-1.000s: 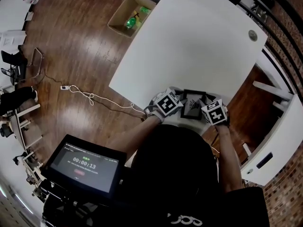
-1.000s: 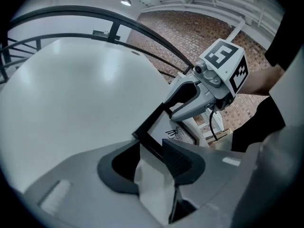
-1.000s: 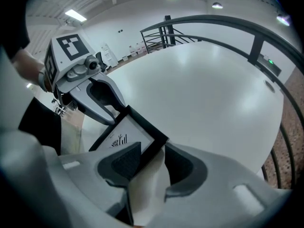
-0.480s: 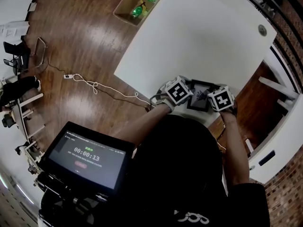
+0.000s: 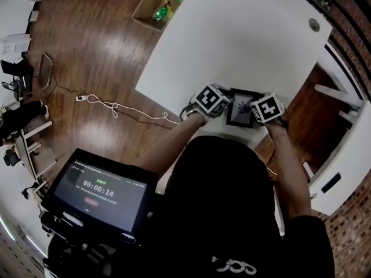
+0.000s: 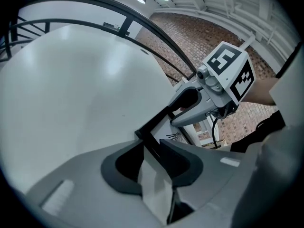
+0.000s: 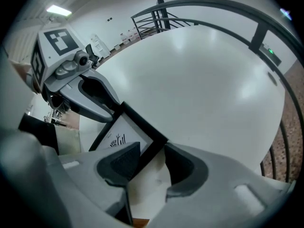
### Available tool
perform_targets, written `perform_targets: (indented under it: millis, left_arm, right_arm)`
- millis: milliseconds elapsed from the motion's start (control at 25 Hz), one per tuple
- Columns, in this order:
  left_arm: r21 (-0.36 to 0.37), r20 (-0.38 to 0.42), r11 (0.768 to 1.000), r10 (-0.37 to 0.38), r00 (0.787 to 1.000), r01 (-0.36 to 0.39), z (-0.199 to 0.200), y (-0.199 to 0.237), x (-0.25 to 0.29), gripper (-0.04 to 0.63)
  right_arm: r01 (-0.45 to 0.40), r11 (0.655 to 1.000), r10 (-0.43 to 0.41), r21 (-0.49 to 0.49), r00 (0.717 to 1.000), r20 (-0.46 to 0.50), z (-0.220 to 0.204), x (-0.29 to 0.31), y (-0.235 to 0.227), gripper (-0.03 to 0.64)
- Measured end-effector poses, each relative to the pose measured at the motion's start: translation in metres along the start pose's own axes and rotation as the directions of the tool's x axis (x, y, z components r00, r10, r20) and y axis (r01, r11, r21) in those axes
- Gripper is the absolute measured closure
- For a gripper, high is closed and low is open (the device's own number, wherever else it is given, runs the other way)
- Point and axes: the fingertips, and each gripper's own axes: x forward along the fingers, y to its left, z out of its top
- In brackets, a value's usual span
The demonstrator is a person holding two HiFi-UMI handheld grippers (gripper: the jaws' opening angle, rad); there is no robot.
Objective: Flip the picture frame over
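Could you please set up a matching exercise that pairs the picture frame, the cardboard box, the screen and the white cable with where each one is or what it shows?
Things:
1. picture frame
2. cardboard box
3. screen
4. white cable

Descriptions:
A. holds green items, beside the table's far corner
B. at the near edge of the white table
C. trails across the wooden floor
D. shows a running timer

Pairs: 1-B, 2-A, 3-D, 4-C
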Motion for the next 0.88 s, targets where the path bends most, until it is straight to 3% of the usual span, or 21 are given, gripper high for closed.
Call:
perform_targets:
  millis: [280,480,520,640,760,880]
  left_arm:
    - [0.010,0.056,0.999,-0.043,0.997,0.043,0.010,-0.015,-0.002,0.482]
    - [0.069,0.143,0.998,0.001,0.990,-0.011,-0.020,-0.076,0.005,0.470]
    - [0.075,0.170,0.997,0.017,0.985,-0.031,-0.024,-0.085,0.005,0.464]
    - [0.032,0.255,0.993,0.104,0.961,-0.116,-0.017,-0.069,-0.008,0.464]
    - [0.000,0.321,0.984,0.168,0.932,-0.177,-0.010,-0.065,-0.032,0.472]
    - [0.005,0.376,0.975,0.202,0.904,-0.220,-0.006,-0.074,-0.052,0.506]
  right_arm:
    - [0.018,1.000,-0.019,0.024,0.999,0.050,-0.007,-0.007,-0.001,0.465]
    - [-0.013,0.998,0.003,0.058,0.986,0.164,-0.069,-0.033,0.025,0.466]
    - [-0.029,0.997,0.015,0.068,0.982,0.190,-0.079,-0.037,0.031,0.460]
    - [-0.040,0.998,0.029,0.043,0.972,0.234,-0.069,-0.035,0.038,0.297]
    - [0.014,1.000,-0.015,0.003,0.955,0.295,-0.064,-0.044,0.037,0.295]
    - [0.029,0.999,-0.042,0.041,0.921,0.387,-0.068,-0.065,0.035,0.295]
